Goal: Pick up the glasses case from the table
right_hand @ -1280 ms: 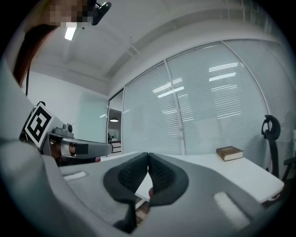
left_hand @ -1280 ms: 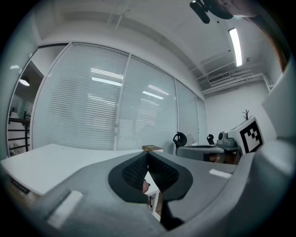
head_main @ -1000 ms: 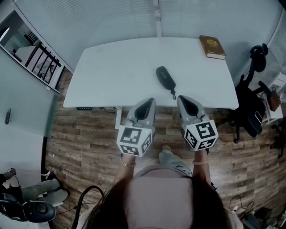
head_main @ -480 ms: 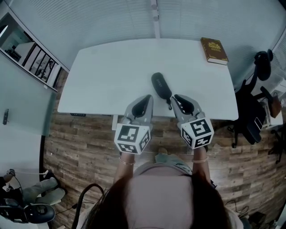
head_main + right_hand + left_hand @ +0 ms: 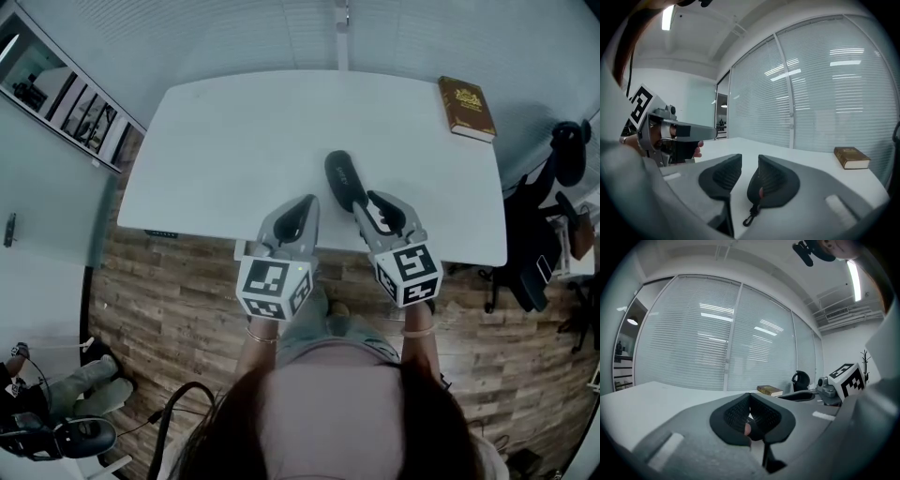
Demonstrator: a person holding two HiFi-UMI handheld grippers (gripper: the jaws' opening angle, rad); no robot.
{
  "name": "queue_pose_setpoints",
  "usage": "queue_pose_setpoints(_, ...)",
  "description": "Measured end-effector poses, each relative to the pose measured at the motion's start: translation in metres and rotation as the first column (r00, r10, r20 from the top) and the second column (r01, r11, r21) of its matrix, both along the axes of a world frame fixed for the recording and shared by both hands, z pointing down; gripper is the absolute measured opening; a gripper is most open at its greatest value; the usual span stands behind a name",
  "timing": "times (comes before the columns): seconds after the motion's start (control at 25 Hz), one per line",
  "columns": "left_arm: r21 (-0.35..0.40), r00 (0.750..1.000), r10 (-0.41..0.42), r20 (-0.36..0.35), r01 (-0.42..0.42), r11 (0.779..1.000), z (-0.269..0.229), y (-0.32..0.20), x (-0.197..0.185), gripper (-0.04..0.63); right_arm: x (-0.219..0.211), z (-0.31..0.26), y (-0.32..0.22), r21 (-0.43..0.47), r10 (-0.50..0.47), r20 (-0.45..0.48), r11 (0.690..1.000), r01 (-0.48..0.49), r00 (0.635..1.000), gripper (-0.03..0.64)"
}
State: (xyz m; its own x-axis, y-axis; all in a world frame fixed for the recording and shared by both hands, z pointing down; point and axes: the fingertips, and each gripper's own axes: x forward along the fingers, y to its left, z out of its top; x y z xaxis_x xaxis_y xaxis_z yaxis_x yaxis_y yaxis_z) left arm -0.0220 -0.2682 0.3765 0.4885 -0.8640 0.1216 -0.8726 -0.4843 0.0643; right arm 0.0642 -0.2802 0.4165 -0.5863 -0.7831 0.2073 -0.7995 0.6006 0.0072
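The black glasses case (image 5: 343, 178) lies on the white table (image 5: 225, 141), its strap and clip (image 5: 750, 218) trailing toward the near edge. My right gripper (image 5: 368, 200) is over the table's near edge, its tips just right of the case's near end. Its jaws are opening, with a narrow gap in the right gripper view (image 5: 750, 158). Only the table and the clip show between them, and nothing is pressed. My left gripper (image 5: 307, 201) hovers left of the case, apart from it. Its pads meet in the left gripper view (image 5: 749, 397), and they hold nothing.
A brown book (image 5: 466, 105) lies at the table's far right corner, also seen as the book (image 5: 851, 158). Closed blinds (image 5: 717, 343) run behind the table. A black chair with bags (image 5: 534, 234) stands right of the table on the wooden floor (image 5: 169, 309).
Both grippers have moved forward from over the floor to over the table's near edge, closing in on the case. The right jaws have parted.
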Motion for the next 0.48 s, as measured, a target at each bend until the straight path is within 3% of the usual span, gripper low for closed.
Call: queue_pose_setpoints(0.48, -0.006, 0.998, 0.067, 0.005, -0.067, 0.998, -0.001, -0.059, -0.021, 0.005, -0.021, 0.017, -0.054, -0.049, 0.039, -0.059, 0.998, -0.042, 0.997, 0.171)
